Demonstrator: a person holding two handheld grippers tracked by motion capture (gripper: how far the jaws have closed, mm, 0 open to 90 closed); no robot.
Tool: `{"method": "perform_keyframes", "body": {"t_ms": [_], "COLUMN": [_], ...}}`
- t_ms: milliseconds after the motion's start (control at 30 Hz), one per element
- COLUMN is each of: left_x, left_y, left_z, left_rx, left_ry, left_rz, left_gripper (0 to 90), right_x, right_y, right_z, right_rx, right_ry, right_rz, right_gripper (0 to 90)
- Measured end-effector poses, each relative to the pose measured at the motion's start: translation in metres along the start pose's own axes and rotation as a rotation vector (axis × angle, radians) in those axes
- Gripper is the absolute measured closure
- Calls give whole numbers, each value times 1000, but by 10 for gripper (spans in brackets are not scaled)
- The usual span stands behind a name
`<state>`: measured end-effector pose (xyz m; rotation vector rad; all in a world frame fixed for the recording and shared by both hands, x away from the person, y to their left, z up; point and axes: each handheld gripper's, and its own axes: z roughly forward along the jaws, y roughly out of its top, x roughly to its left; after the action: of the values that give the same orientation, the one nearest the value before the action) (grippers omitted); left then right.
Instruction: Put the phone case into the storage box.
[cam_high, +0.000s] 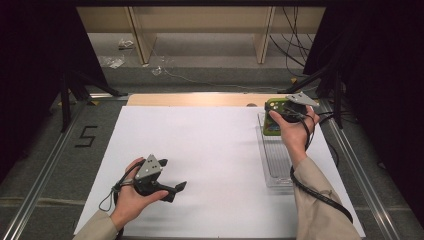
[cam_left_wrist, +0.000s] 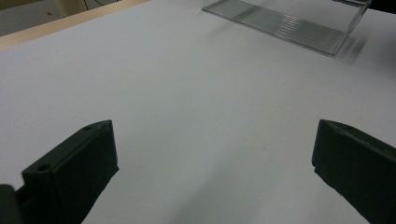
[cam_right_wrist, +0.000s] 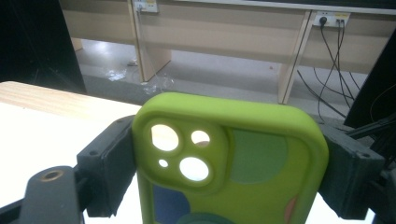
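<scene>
My right gripper (cam_high: 283, 108) is held over the far end of a clear plastic tray (cam_high: 278, 167) at the right side of the white sheet (cam_high: 210, 145). It is shut on a lime-green phone case (cam_high: 272, 120). In the right gripper view the case (cam_right_wrist: 243, 154) stands upright, camera cut-outs at its top left, with a black pad pressed on each long edge of it by the gripper (cam_right_wrist: 231, 142). My left gripper (cam_high: 174, 174) rests low over the sheet's near left part, open, with nothing between its fingers. The left gripper view has the same gripper (cam_left_wrist: 215, 149) over bare sheet, the tray (cam_left_wrist: 289, 25) far off.
A strip of wooden tabletop (cam_high: 190, 100) runs along the sheet's far edge. Metal rails (cam_high: 50, 165) frame both sides, with a taped "5" (cam_high: 86, 136) at the left. Black stand legs (cam_high: 75, 90) rise at the back corners. Cables (cam_high: 295, 45) lie on the floor beyond.
</scene>
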<state>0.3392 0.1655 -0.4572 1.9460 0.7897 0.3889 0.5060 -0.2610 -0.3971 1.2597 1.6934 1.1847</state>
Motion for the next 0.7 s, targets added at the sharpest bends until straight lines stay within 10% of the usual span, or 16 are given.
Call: {"method": "perform_keyframes", "body": {"t_ms": [700], "left_x": [0], "left_y": [0], "left_z": [0], "left_rx": [1], "left_ry": [-2], "left_rz": [1], "left_gripper": [0], "right_x": [-1], "right_y": [1], "right_z": [7], "right_rx": [9], "right_ry": [-10], "right_rz": [3], "right_gripper": [179]}}
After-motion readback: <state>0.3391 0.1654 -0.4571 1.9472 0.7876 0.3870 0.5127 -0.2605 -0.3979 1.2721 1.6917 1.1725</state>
